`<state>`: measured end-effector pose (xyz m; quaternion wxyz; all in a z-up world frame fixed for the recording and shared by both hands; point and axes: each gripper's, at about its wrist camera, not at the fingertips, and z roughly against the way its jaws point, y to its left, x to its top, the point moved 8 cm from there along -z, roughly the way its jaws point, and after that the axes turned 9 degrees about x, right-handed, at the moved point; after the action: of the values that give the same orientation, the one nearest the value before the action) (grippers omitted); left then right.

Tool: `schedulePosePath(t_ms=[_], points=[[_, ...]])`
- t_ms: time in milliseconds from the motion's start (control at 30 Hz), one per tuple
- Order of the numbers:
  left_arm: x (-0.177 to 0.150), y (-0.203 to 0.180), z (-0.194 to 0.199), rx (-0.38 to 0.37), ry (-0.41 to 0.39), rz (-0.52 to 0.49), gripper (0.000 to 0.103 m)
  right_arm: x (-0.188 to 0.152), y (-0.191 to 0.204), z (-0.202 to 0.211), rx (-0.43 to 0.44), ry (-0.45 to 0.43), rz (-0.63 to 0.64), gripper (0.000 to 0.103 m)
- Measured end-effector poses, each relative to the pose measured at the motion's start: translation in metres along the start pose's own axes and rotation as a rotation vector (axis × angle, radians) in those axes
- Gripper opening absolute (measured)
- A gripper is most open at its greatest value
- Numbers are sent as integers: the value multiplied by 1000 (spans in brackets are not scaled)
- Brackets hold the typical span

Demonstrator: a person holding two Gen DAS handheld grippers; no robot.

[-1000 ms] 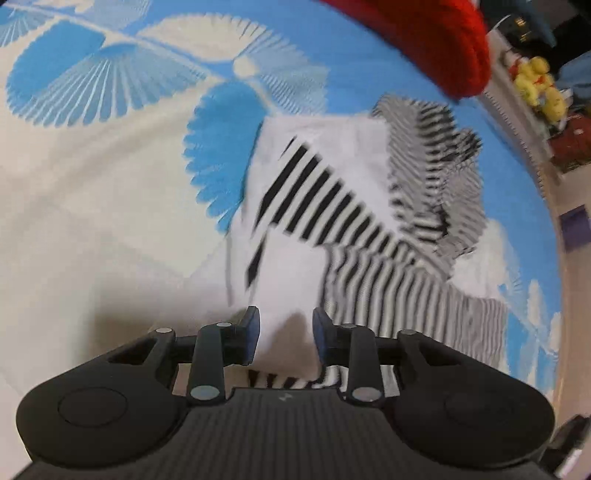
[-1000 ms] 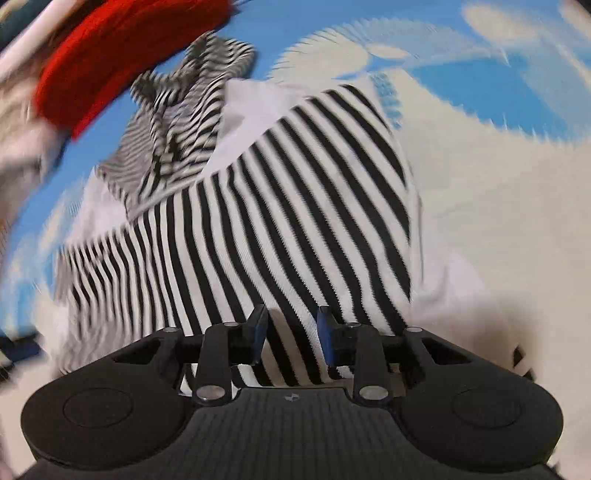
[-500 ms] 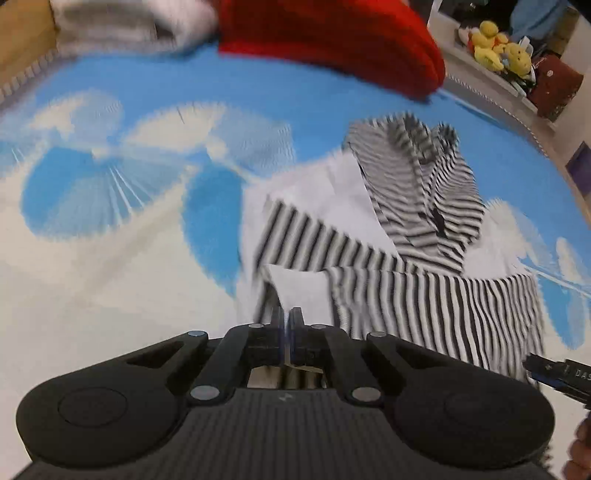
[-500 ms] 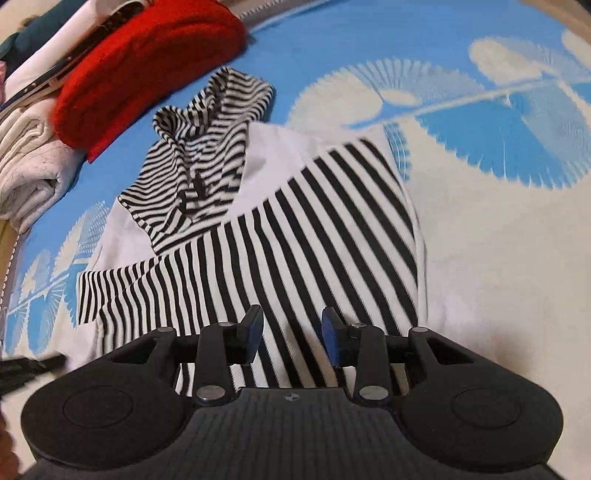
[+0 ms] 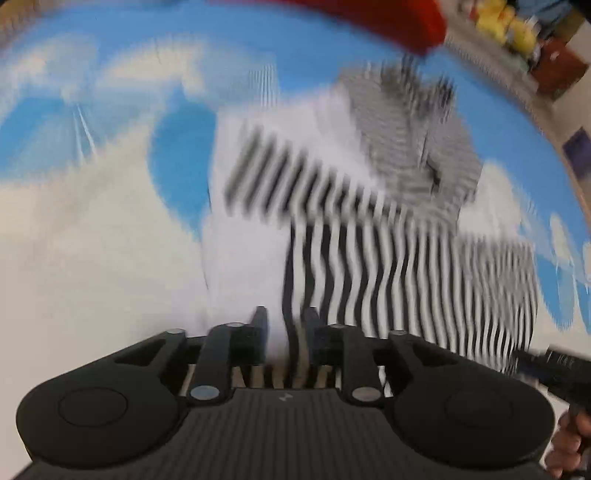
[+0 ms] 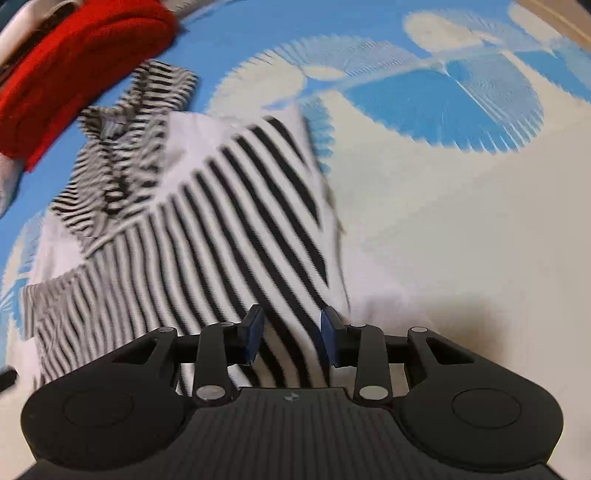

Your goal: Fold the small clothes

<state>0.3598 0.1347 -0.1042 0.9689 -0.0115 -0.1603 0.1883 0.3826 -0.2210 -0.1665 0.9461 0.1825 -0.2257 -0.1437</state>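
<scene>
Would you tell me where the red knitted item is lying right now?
The red knitted item lies at the upper left of the right wrist view, on the blue patterned cover, just beyond the striped garment.

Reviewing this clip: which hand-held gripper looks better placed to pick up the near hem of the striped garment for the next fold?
Probably the right hand-held gripper: its view is sharper, with the striped garment hem between its closing jaws. The left hand-held gripper is blurred and opening.
</scene>
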Motion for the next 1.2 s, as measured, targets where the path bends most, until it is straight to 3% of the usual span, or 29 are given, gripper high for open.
schedulePosePath(t_ms=[67, 133, 233, 333, 433, 633, 800, 1200], points=[[-2, 1, -7, 26, 8, -1, 26, 4, -2, 4, 7, -10, -25, 31], [3, -6, 3, 49, -37, -25, 26, 7, -3, 9, 19, -40, -56, 31], [5, -21, 16, 20, -87, -61, 30, 12, 10, 18, 69, -90, -29, 36], [0, -30, 12, 26, -69, -81, 30, 10, 20, 11, 140, -51, -12, 38], [-4, -35, 5, 54, -61, -96, 30, -1, 5, -5, 94, 32, -57, 38], [-5, -42, 5, 52, -73, -99, 30, 8, 19, 10, 121, -17, 2, 38], [-6, -44, 3, 58, -70, -107, 30, 2, 5, -3, 111, 41, -49, 39], [-6, -46, 3, 56, -72, -107, 30, 6, 14, 6, 108, 18, 2, 39]])
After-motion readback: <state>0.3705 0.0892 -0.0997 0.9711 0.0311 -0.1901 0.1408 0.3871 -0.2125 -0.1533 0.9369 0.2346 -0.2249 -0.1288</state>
